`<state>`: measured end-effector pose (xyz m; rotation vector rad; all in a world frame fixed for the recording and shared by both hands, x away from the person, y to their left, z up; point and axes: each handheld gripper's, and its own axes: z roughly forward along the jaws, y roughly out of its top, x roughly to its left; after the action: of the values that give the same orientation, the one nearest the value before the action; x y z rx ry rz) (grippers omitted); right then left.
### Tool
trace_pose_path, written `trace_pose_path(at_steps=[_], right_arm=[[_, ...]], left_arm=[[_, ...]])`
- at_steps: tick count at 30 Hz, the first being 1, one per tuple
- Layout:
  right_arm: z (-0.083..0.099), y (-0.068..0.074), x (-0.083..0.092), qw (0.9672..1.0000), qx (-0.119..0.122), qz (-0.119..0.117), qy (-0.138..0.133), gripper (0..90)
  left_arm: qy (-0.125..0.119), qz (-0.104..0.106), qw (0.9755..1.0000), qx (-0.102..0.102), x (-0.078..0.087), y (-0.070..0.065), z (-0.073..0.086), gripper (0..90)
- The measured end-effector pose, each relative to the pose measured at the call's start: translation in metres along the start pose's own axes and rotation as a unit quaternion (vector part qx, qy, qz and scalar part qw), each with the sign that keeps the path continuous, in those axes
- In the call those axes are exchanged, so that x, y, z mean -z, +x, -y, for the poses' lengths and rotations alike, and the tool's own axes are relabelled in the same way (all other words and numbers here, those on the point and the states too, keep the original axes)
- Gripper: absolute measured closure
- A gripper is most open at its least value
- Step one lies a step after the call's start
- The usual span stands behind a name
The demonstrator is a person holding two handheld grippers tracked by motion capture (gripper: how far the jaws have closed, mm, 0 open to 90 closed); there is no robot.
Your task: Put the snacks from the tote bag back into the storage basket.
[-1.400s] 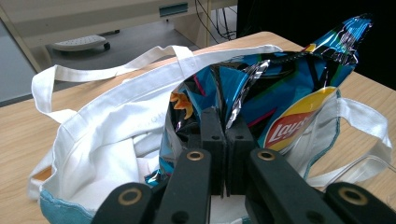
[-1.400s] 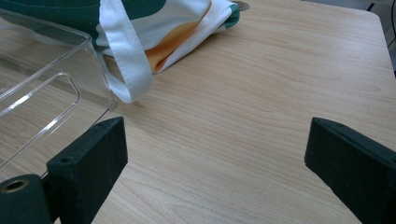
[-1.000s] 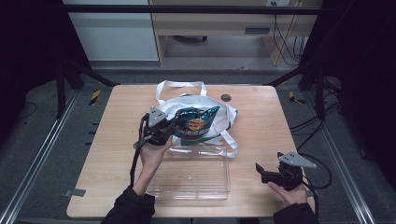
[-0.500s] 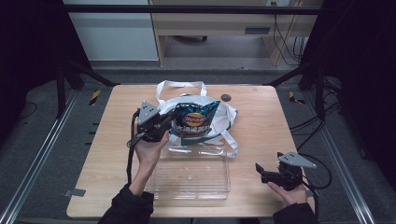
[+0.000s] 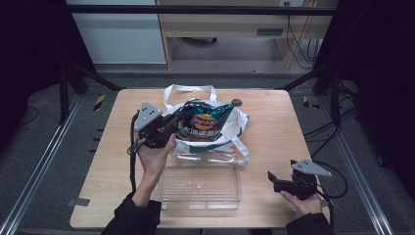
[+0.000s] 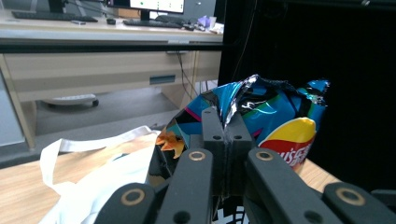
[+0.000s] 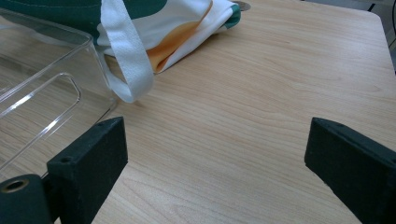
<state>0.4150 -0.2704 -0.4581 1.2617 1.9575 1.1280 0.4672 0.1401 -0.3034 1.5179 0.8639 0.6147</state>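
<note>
Left hand-held gripper, held above the wooden bench, has its jaws clamped on the crinkled top edge of a blue chip bag, which hangs lifted over a white tote lying on the bench. Just in front of the tote, nearer the person, sits a clear plastic tray. Right hand-held gripper rests low on the bench to the right of the tray, jaws spread wide apart and holding nothing.
</note>
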Motion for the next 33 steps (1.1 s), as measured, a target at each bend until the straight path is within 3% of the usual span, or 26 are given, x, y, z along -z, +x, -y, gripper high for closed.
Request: trace_pose_path(at_steps=[7,18,33], right_arm=[[0.000,0.000,0.000,1.0000,-0.002,0.000,0.000,6.4],[0.000,0.000,0.000,1.0000,-0.002,0.000,0.000,6.4],[0.000,0.000,0.001,1.0000,0.000,0.001,-0.001,6.4]], left_arm=[[-0.012,0.013,0.9998,-0.002,0.013,-0.008,-0.012,89.9],[-0.023,0.027,0.9994,-0.005,0.030,-0.014,-0.018,89.8],[-0.029,0.049,0.9982,-0.019,0.056,-0.029,-0.012,89.8]])
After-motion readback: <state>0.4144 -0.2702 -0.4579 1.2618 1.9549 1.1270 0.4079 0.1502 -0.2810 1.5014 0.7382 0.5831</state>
